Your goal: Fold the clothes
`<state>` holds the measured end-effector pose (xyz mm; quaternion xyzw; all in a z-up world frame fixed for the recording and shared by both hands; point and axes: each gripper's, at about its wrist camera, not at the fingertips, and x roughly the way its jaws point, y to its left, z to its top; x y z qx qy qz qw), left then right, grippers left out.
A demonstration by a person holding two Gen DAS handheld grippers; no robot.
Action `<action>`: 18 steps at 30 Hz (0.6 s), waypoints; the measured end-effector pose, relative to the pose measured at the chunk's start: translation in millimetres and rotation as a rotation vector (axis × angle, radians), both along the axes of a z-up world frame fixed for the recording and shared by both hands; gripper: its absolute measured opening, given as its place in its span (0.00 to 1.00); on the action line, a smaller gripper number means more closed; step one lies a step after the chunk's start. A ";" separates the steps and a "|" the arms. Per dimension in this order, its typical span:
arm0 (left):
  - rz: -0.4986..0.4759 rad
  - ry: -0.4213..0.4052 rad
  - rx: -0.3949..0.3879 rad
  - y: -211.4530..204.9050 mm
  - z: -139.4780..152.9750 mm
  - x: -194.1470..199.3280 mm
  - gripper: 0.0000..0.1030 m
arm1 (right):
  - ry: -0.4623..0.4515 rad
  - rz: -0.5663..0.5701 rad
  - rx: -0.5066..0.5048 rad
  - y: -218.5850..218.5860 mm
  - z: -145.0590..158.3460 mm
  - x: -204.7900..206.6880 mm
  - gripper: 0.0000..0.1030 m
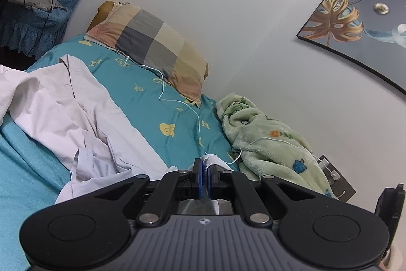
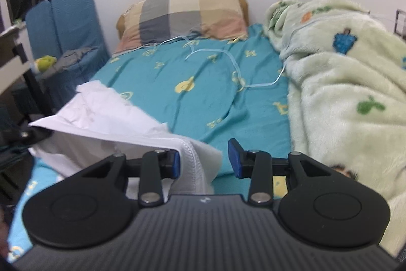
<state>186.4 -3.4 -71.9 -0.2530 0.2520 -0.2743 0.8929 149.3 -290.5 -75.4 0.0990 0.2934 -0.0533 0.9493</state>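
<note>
A pale white shirt [image 1: 76,106] lies crumpled on the teal bed sheet [image 1: 152,98], collar toward the pillow. My left gripper [image 1: 204,170] is shut on a ribbed white edge of it, which sticks up between the blue pads. In the right wrist view the same shirt [image 2: 101,116] is lifted into a taut sheet at the left. Its stitched hem hangs between the jaws of my right gripper [image 2: 205,161]. The hem rests against the left pad [image 2: 175,164], while the right pad [image 2: 234,159] stands clear of it, so this gripper is open.
A checked pillow [image 2: 182,14] lies at the head of the bed by the wall. A fluffy green blanket [image 2: 342,83] is heaped along the right side. A thin white cable [image 2: 228,60] runs across the sheet. A blue-covered chair [image 2: 68,24] stands left of the bed.
</note>
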 end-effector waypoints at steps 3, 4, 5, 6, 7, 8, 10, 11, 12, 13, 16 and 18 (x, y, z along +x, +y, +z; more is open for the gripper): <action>0.009 0.007 -0.009 3.0 -1.3 2.3 0.04 | 0.030 0.013 0.056 -3.7 -1.4 -4.1 0.39; 0.013 0.006 -0.009 3.5 -1.4 2.7 0.04 | 0.047 0.024 0.066 -3.0 -2.7 -4.3 0.39; 0.016 0.005 -0.008 3.9 -1.3 2.6 0.04 | 0.064 0.035 0.076 -2.1 -4.1 -4.5 0.39; 0.019 0.004 -0.007 4.1 -1.0 2.4 0.04 | 0.079 0.054 0.078 0.4 -5.9 -3.9 0.39; 0.022 0.003 -0.005 4.3 -0.7 2.3 0.04 | 0.092 0.071 0.070 4.5 -8.2 -3.6 0.39; 0.026 0.001 -0.003 4.5 -0.3 2.3 0.04 | 0.106 0.086 0.049 9.3 -10.9 -2.0 0.39; 0.036 -0.003 0.005 4.7 0.7 2.2 0.04 | 0.131 0.111 -0.028 23.6 -17.6 0.4 0.39; 0.041 -0.005 0.009 4.8 1.1 2.0 0.04 | 0.143 0.126 -0.074 30.9 -21.6 1.6 0.39; 0.047 -0.008 0.011 4.9 1.4 1.6 0.04 | 0.155 0.140 -0.120 38.2 -25.6 2.8 0.39; 0.052 -0.011 0.014 5.0 1.8 1.1 0.04 | 0.160 0.130 -0.164 41.5 -28.5 3.0 0.39; 0.069 -0.022 0.019 5.6 2.7 -1.2 0.04 | 0.155 0.073 -0.177 33.1 -26.8 -0.2 0.39; 0.081 -0.030 0.024 6.8 3.5 -2.8 0.04 | 0.127 0.012 -0.136 20.3 -18.7 -7.0 0.39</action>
